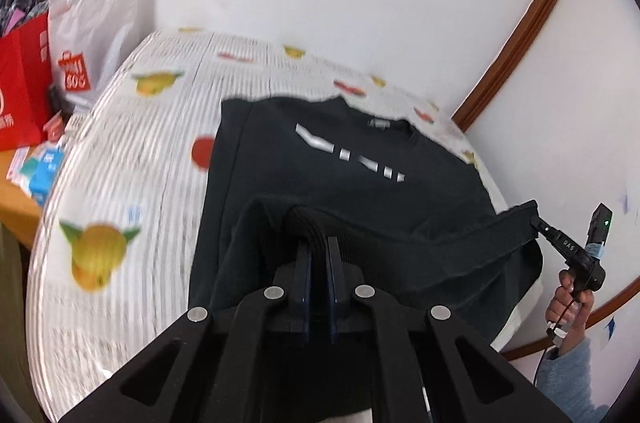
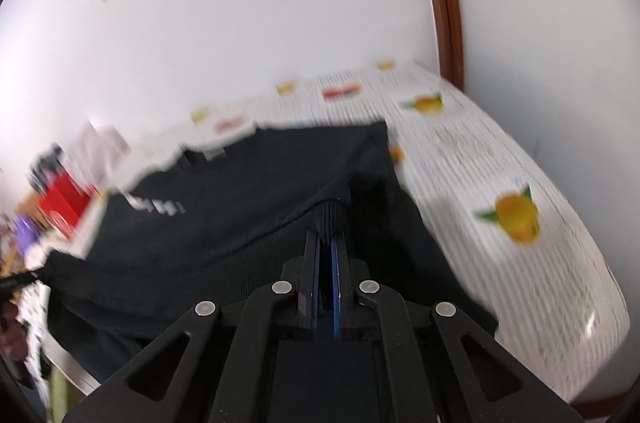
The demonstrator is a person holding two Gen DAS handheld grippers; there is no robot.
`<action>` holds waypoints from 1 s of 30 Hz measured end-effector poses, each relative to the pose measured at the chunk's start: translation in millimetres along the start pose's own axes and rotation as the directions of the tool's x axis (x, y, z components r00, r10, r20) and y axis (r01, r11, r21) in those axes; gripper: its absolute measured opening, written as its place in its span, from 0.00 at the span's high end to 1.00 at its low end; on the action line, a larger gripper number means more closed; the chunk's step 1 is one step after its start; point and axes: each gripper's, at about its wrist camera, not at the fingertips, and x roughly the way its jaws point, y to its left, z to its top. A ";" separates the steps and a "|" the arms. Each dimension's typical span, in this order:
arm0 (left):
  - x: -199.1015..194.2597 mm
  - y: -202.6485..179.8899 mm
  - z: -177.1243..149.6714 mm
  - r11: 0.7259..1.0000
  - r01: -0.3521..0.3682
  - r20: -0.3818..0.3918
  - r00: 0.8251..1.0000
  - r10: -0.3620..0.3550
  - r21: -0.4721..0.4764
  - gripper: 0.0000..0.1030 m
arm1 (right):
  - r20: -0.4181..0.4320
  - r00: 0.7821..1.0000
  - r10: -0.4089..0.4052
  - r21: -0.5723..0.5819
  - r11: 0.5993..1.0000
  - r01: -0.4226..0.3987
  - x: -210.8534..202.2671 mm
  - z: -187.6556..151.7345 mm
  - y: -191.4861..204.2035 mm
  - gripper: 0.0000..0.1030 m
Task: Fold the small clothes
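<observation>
A black sweatshirt [image 1: 320,159] with a silver chest print lies on a fruit-patterned striped tablecloth [image 1: 132,151]. My left gripper [image 1: 318,243] is shut on the ribbed hem at one bottom corner and holds it lifted above the cloth. My right gripper [image 2: 326,237] is shut on the ribbed hem at the other corner of the sweatshirt [image 2: 240,223]. In the left wrist view the right gripper [image 1: 534,213] shows at the right, pinching the hem, held by a hand. The hem stretches between the two grippers, over the shirt's lower part.
A red bag [image 1: 24,83] and a white shopping bag [image 1: 96,23] stand at the table's far left, with small boxes [image 1: 44,171] on a wooden surface. A white wall with a brown wooden trim [image 1: 520,43] borders the table at the back and right.
</observation>
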 end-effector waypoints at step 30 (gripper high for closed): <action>94.5 12.9 79.9 0.998 -0.063 -0.084 0.994 0.065 0.023 0.75 | -0.098 0.994 -0.052 0.108 0.992 0.063 121.1 69.4 -25.5 0.89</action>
